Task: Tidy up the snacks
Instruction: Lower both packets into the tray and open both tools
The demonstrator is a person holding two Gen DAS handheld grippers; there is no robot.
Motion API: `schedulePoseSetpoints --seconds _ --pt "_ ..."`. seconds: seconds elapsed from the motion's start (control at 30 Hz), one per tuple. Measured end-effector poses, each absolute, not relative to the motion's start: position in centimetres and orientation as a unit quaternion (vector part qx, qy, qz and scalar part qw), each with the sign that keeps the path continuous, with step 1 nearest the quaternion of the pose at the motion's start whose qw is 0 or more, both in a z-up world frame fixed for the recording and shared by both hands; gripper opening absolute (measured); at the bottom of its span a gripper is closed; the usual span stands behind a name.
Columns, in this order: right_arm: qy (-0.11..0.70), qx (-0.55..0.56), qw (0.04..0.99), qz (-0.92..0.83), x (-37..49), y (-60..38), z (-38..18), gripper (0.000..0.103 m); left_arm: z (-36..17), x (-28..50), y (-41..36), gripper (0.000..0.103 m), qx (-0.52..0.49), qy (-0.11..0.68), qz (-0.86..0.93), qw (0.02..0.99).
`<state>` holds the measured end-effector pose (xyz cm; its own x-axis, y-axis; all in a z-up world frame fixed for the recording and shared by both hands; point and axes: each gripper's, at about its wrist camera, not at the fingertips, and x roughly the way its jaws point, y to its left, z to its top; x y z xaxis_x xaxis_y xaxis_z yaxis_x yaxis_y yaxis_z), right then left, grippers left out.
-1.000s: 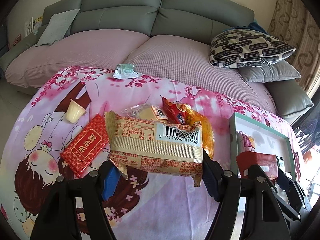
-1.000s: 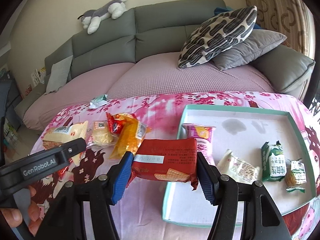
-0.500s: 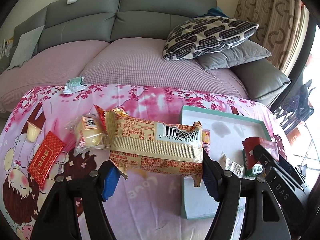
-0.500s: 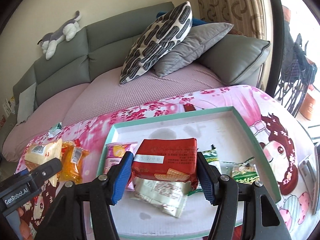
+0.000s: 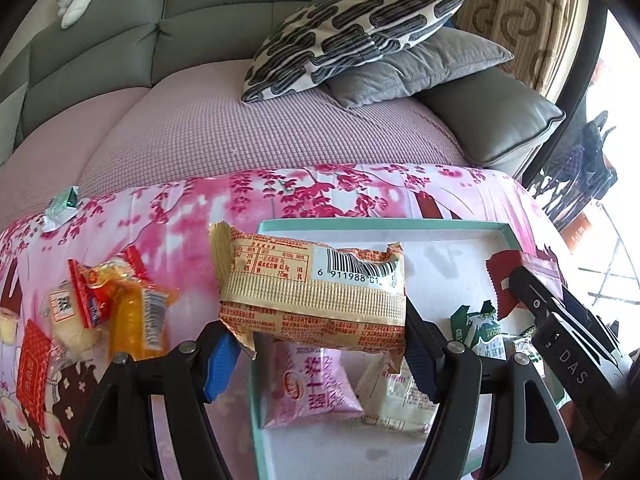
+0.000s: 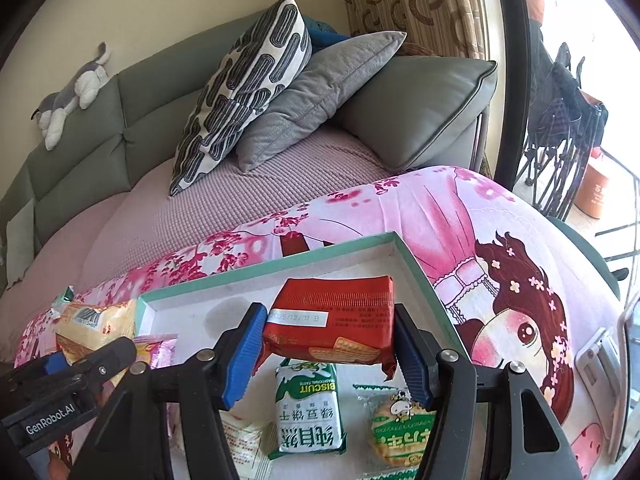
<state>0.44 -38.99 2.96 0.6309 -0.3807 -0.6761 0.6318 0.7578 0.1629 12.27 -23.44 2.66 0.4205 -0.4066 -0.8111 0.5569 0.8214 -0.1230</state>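
My left gripper (image 5: pixel 320 354) is shut on a tan biscuit packet (image 5: pixel 312 292) with a barcode, held above the left part of the teal-rimmed white tray (image 5: pixel 360 225). My right gripper (image 6: pixel 330 358) is shut on a red wafer packet (image 6: pixel 336 320), held over the tray's (image 6: pixel 272 266) far right corner. In the tray lie a pink packet (image 5: pixel 312 388), a cream packet (image 5: pixel 396 400), a green biscuit packet (image 6: pixel 308 412) and a round green snack (image 6: pixel 400 432). Both held packets also show in the other view: the red one (image 5: pixel 500 276), the tan one (image 6: pixel 92 322).
On the pink cartoon cloth (image 5: pixel 320 192) left of the tray lie an orange packet (image 5: pixel 132 316), a red flat packet (image 5: pixel 34 364), a clear-wrapped bun (image 5: pixel 68 320) and a small green packet (image 5: pixel 62 204). A grey sofa (image 5: pixel 200 40) with cushions is behind. A phone (image 6: pixel 600 356) lies at the right.
Both grippers moved right with their packets. The tan packet now hangs over the tray's left part; the red packet moved toward the tray's far right corner.
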Motion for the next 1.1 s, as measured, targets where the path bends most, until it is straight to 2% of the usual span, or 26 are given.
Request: schedulePoseSetpoints --seconds 0.53,0.83,1.1 --pt "0.362 0.205 0.866 -0.279 4.0 -42.6 -0.1 0.065 -0.8 14.8 -30.0 0.073 0.144 0.487 -0.285 0.813" --pt "0.386 0.191 0.858 -0.279 4.6 -42.5 -0.2 0.066 -1.1 15.1 -29.7 0.075 0.135 0.506 -0.276 0.806" --pt "0.384 0.185 0.861 -0.278 3.2 -40.9 1.9 0.066 1.0 14.2 -27.9 0.077 0.105 0.511 -0.279 0.806"
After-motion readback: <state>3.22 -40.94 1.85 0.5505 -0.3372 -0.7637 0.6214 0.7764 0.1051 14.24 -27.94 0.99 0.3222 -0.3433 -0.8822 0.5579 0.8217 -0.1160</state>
